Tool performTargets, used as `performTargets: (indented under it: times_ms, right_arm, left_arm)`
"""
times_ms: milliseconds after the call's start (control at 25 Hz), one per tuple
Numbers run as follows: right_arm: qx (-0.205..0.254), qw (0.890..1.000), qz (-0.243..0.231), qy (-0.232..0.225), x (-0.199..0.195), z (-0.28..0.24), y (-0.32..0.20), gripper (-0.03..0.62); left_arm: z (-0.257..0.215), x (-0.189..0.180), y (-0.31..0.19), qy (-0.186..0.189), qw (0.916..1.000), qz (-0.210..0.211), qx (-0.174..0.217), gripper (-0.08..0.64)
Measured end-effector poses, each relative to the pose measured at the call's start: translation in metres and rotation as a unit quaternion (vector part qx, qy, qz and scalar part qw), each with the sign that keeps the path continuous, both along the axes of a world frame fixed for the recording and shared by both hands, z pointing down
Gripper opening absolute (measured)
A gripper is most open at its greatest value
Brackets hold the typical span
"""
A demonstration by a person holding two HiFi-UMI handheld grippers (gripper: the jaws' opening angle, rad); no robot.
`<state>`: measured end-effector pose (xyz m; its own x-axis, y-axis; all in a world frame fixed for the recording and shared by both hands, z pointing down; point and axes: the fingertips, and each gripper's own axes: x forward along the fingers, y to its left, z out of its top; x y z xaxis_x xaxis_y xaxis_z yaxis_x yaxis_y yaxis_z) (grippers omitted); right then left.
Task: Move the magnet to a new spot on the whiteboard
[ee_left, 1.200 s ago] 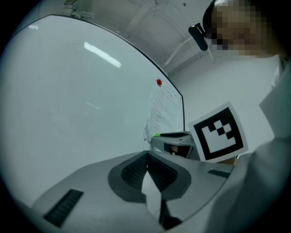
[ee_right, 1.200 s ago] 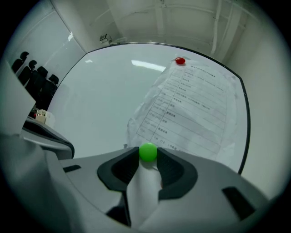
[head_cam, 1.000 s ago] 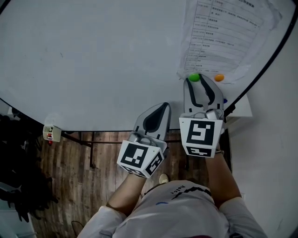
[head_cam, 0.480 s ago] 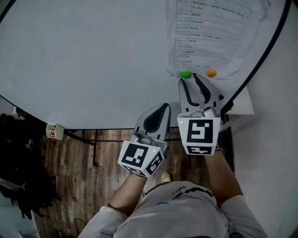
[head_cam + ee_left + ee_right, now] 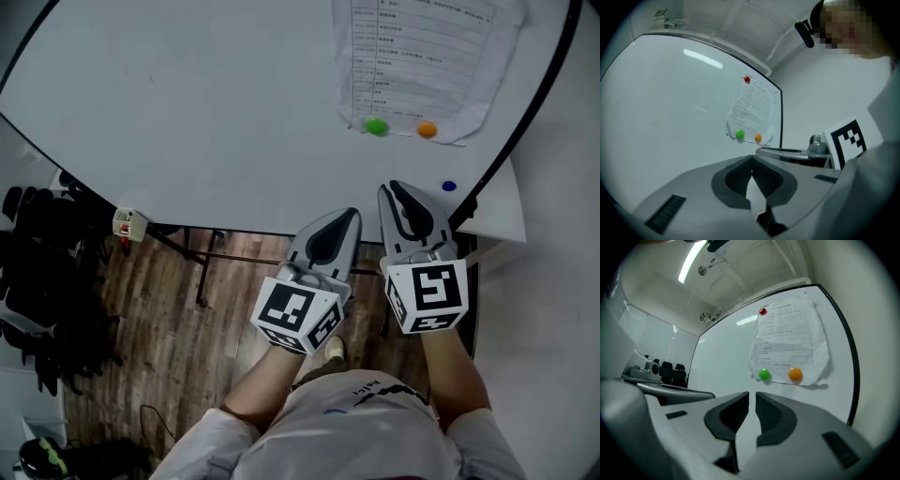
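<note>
Now | left hand-held gripper (image 5: pixel 750 161) together | right hand-held gripper (image 5: pixel 752 397) jaws closing, empty | sheet (image 5: pixel 790 343) unreadable

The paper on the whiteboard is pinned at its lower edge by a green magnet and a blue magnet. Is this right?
Not quite: the paper is pinned at its lower edge by the green magnet and an orange magnet, not a blue one. The right gripper view shows it.
</note>
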<state>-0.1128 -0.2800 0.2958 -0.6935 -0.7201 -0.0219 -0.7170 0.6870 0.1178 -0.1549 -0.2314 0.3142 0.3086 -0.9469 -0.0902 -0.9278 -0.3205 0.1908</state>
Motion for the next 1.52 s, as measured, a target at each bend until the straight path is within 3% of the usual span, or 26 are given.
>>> performTargets:
  times_ms: [520, 1000, 1520]
  right_arm:
    - [-0.073, 0.991, -0.103, -0.042, 0.061, 0.039, 0.083, 0.015]
    - [-0.092, 0.988, -0.113, -0.056, 0.100, 0.047, 0.126, 0.014]
    - [-0.093, 0.987, -0.118, -0.062, 0.108, 0.044, 0.146, 0.014]
  left_arm:
    - [0.018, 0.075, 0.067, 0.000, 0.9993, -0.025, -0.030, 0.011]
    - [0.020, 0.116, 0.106, -0.002, 0.9995, -0.018, -0.025, 0.011]
    - [0.017, 0.124, 0.125, -0.004, 0.9996, -0.018, -0.023, 0.011]
